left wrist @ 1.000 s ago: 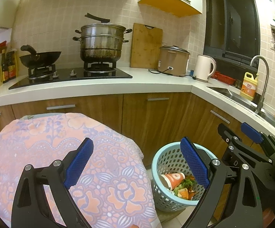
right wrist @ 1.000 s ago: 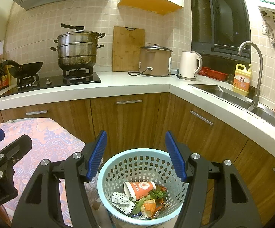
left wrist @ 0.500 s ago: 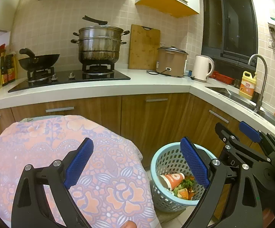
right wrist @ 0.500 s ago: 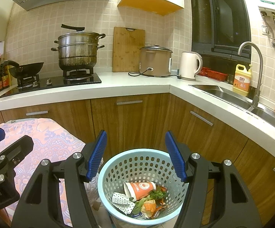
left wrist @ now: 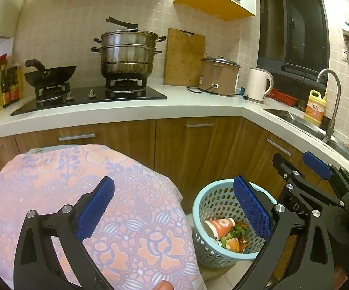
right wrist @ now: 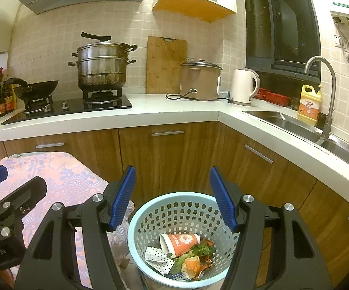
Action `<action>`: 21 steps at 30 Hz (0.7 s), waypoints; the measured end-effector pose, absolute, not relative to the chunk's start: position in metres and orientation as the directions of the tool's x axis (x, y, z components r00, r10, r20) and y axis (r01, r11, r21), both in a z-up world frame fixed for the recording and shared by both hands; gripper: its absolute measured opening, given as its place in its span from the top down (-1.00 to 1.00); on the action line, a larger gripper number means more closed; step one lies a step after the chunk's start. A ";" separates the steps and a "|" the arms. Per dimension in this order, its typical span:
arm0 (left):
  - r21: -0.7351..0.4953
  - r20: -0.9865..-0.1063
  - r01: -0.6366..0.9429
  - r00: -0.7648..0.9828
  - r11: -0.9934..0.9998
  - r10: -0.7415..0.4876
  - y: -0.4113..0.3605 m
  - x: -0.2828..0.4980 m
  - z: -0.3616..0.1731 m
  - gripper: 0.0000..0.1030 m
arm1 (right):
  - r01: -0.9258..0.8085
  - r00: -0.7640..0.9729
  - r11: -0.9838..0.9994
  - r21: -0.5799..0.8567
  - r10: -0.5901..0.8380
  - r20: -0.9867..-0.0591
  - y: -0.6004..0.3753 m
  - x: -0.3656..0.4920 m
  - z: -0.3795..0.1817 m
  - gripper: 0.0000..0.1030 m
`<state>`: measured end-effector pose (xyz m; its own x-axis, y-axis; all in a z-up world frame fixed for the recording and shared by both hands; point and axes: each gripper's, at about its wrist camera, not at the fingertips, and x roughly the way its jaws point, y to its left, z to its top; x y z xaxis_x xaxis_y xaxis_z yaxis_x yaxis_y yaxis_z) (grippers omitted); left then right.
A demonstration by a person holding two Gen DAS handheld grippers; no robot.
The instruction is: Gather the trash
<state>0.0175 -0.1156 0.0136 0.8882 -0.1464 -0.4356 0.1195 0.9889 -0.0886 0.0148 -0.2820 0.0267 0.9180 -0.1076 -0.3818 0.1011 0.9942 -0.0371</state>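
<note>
Both grippers hang empty: left gripper jaws just widened, right gripper jaws apart above the basket, lower centre; trash appears collected.

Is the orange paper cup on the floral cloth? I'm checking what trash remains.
No, the orange paper cup lies inside the blue basket.

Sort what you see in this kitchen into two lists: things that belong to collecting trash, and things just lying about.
Belongs to the job: basket, paper cup, vegetable scraps, spotted wrapper, left gripper, right gripper, both empty.

Just lying about: steamer pot, wok, cutting board, rice cooker, kettle, soap bottle.
</note>
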 end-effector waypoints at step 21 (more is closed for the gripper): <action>-0.073 -0.442 0.077 0.891 0.994 -0.102 -0.110 0.018 0.013 -0.86 | 0.122 0.918 0.990 -0.066 -0.137 -0.371 -0.278 0.014 0.025 -0.16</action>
<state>0.0179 -0.1097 0.0131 0.8913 -0.1016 -0.4419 0.0774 0.9944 -0.0726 0.0142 -0.2779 0.0245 0.9183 -0.1372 -0.3712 0.1215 0.9904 -0.0656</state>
